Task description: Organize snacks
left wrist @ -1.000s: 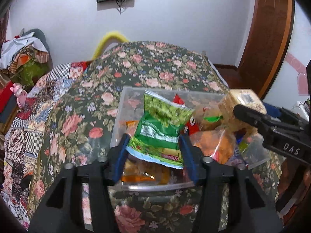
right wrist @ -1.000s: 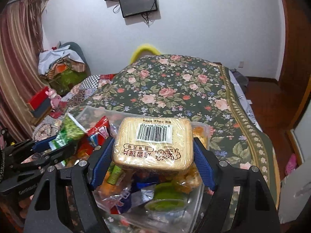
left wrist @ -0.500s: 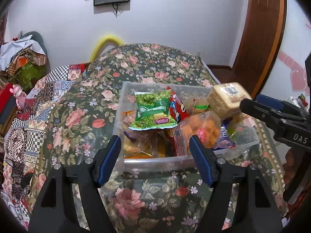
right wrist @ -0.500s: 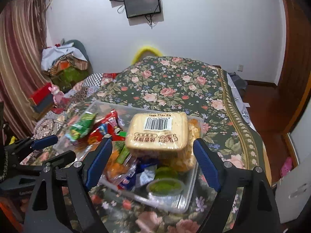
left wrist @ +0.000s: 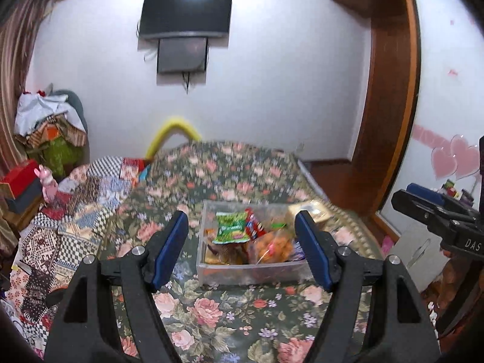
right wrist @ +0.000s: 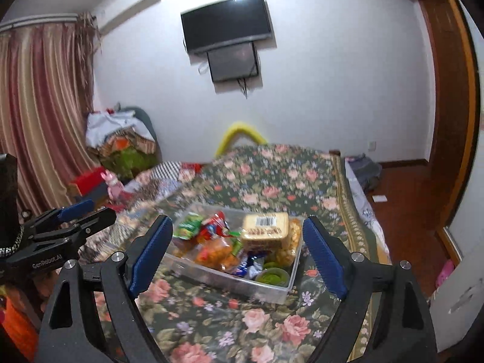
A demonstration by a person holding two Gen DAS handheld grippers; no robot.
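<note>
On the bed (left wrist: 230, 311), over its floral cover: one clear plastic bin (left wrist: 242, 272), filled with snacks and set well beyond both grippers; inside it are listed a green snack bag (left wrist: 231, 228) on top toward the left, a red packet (right wrist: 214, 227) beside it, an orange-filled clear bag (right wrist: 216, 252) at the front, a pale biscuit pack (right wrist: 265, 232) with a barcode lying on top at the right, and a green lidded cup (right wrist: 272, 276) in the near right corner. Left gripper (left wrist: 242, 246): fingers spread wide, just opened further, nothing held between them. Right gripper (right wrist: 239, 252): fingers spread wide, likewise just opened, nothing gripped; the bin is only seen through the gap. Wall behind: a dark television (left wrist: 185, 13); striped curtain (right wrist: 39, 115) at the left.
</note>
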